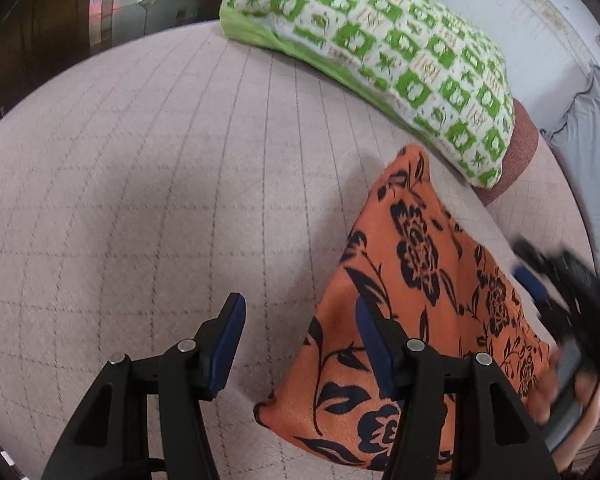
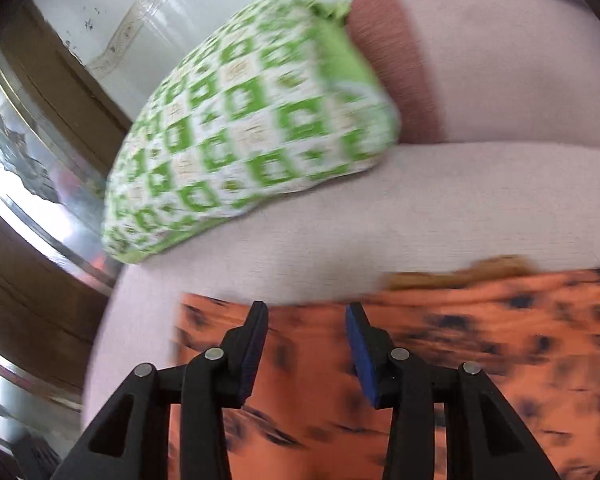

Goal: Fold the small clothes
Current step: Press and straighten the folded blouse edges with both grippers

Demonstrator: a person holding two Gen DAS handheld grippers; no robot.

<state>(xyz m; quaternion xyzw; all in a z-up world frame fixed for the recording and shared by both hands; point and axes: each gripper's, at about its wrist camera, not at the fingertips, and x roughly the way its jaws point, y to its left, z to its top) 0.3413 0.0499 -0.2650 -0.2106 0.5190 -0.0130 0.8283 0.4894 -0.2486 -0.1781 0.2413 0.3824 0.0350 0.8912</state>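
Observation:
An orange cloth with black flowers point(image 1: 412, 280) lies folded flat on the pale checked bed cover point(image 1: 148, 184). My left gripper point(image 1: 300, 320) hovers open over the cloth's left edge, nothing between its blue pads. My right gripper point(image 2: 306, 322) is open above the same orange cloth point(image 2: 460, 340), which looks blurred in the right wrist view. It also shows blurred at the right edge of the left wrist view as the right gripper point(image 1: 556, 280), beside the cloth's far side, with a hand point(image 1: 556, 392) below it.
A green-and-white patterned pillow point(image 1: 380, 56) lies at the head of the bed, on a reddish-brown bolster point(image 1: 522, 152). A grey cloth point(image 1: 584, 128) hangs by the white wall. Dark wooden furniture with a mirror point(image 2: 28, 184) stands beyond the bed's edge.

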